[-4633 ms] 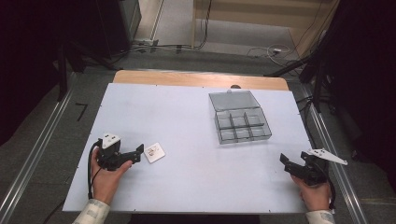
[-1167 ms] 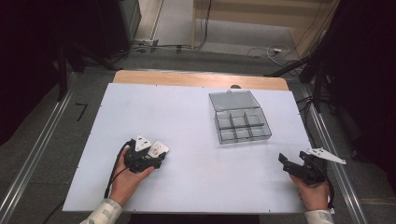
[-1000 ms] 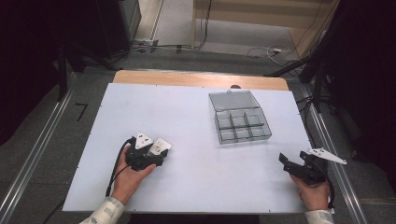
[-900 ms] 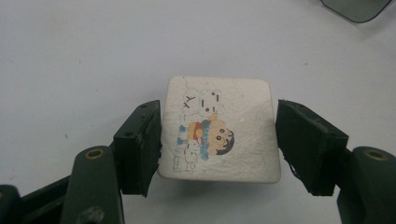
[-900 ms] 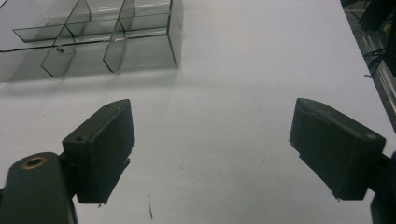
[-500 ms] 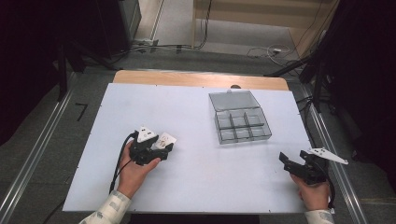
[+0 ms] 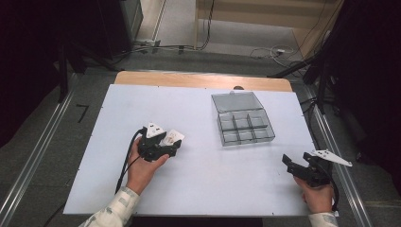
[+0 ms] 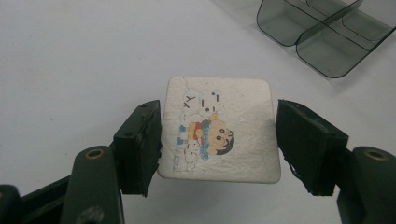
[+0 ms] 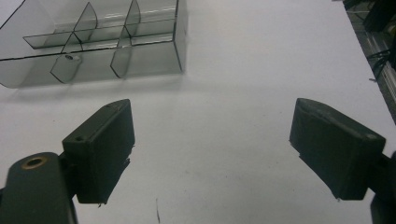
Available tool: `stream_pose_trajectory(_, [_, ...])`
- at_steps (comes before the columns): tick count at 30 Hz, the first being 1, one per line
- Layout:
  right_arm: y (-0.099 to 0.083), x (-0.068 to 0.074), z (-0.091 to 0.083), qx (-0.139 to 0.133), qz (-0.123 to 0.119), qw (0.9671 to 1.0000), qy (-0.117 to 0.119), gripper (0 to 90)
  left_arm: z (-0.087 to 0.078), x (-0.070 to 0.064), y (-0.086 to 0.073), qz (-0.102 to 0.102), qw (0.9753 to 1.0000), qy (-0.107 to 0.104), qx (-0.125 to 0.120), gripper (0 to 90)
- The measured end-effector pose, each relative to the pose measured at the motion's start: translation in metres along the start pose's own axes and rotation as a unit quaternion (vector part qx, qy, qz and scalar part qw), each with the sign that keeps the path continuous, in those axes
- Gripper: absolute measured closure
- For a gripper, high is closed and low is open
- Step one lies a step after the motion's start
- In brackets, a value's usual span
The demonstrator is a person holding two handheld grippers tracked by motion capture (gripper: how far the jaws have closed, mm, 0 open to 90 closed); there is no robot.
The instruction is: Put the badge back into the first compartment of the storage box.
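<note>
A white square tile point(image 8: 217, 130) with a cartoon figure printed on it sits between the jaws of my left gripper point(image 8: 218, 140), which is shut on its two side edges. From above, the left gripper point(image 7: 174, 143) and the tile point(image 7: 173, 136) are left of the table's middle. A clear smoky compartment box point(image 7: 243, 126) stands open at the right rear, its corner visible beyond the tile point(image 8: 322, 32). My right gripper point(image 7: 295, 161) rests near the front right corner, open, with only bare table between its jaws point(image 9: 212, 144) and the box point(image 9: 102, 42) beyond it.
The white tabletop point(image 7: 203, 184) has a wooden strip point(image 7: 198, 79) along its far edge. The box's lid point(image 7: 236, 100) lies folded back behind it. Metal rails point(image 7: 33, 161) run along both sides of the table, and cables lie on the floor behind.
The left gripper closed on the tile and has carried it right and slightly away from me, toward the box. The right gripper has stayed in place.
</note>
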State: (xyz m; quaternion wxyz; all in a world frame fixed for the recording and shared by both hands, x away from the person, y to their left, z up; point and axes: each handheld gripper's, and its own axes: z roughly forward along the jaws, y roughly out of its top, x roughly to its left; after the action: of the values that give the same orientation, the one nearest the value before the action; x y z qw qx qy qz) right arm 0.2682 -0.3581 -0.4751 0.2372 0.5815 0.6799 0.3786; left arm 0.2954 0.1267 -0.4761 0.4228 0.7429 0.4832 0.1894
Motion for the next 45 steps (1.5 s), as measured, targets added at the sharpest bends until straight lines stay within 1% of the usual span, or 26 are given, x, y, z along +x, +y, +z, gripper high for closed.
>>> stream_pose_trajectory(5, [0.001,0.001,0.0,0.0,0.0,1.0,0.001,12.5,0.004,-0.002,0.003,0.0,1.0,0.0,0.001,33.8])
stream_pose_trajectory(10, [0.001,0.001,0.001,0.0,0.0,1.0,0.002,12.5,0.01,-0.006,0.009,-0.005,1.0,-0.005,0.0,33.8])
stream_pose_trajectory(16, [0.001,0.001,0.0,0.0,0.001,1.0,0.003,12.5,0.015,-0.012,0.014,-0.001,1.0,-0.01,-0.001,33.8])
stream_pose_trajectory(17, [0.001,0.0,0.0,-0.001,0.001,1.0,0.003,12.5,0.017,-0.015,0.017,0.0,0.9999,-0.012,0.0,33.7])
stream_pose_trajectory(18, [0.001,0.0,0.0,-0.001,0.001,1.0,0.004,12.5,0.019,-0.016,0.018,-0.002,0.9999,-0.014,-0.002,33.7])
stream_pose_trajectory(27, [0.001,0.0,0.0,-0.002,0.004,1.0,0.005,12.5,0.029,-0.02,0.024,0.002,0.9999,-0.014,0.002,33.8])
stream_pose_trajectory(33, [0.001,-0.001,0.0,-0.002,0.005,1.0,0.004,12.5,0.034,-0.023,0.028,0.004,0.9999,-0.013,0.001,33.7])
stream_pose_trajectory(35, [0.001,-0.001,0.0,-0.002,0.005,1.0,0.005,12.5,0.035,-0.024,0.03,0.003,0.9999,-0.014,-0.001,33.8])
stream_pose_trajectory(38, [0.001,-0.002,0.0,-0.003,0.008,0.9999,0.005,12.5,0.04,-0.026,0.034,0.005,0.9999,-0.014,0.001,33.7])
stream_pose_trajectory(45, [0.002,-0.003,-0.001,-0.004,0.007,1.0,0.004,12.5,0.049,-0.032,0.042,0.012,0.9998,-0.017,0.0,33.7])
